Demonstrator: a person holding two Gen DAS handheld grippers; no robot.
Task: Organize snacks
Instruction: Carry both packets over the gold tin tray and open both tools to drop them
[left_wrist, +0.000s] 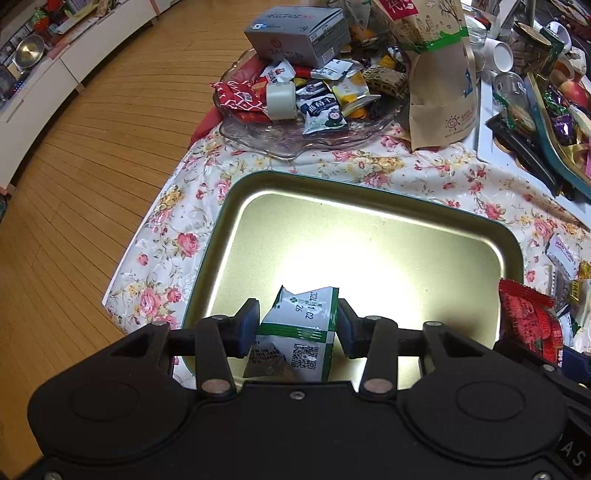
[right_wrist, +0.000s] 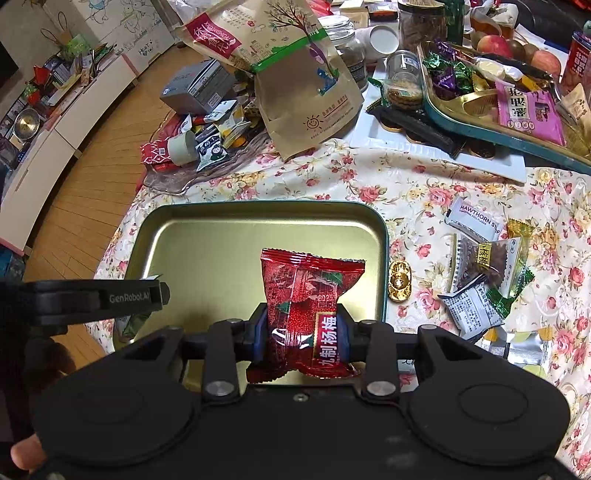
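A green-and-white snack packet (left_wrist: 299, 325) is pinched by the left gripper (left_wrist: 297, 326) over the gold tin tray (left_wrist: 369, 206); a red waxberry packet (right_wrist: 308, 314) is pinched between the right gripper's (right_wrist: 303, 332) fingers.

Left tool (left_wrist: 297, 325) around green-white snack packet (left_wrist: 299, 332) above gold tray (left_wrist: 369, 240)

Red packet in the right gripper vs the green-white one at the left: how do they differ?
The red packet is glossy red with large white characters; the green-white packet is white, green-edged, showing a QR code and printed date. The right gripper pinches the red one; the left gripper stands wider around the green-white one. Both are over the gold tray.
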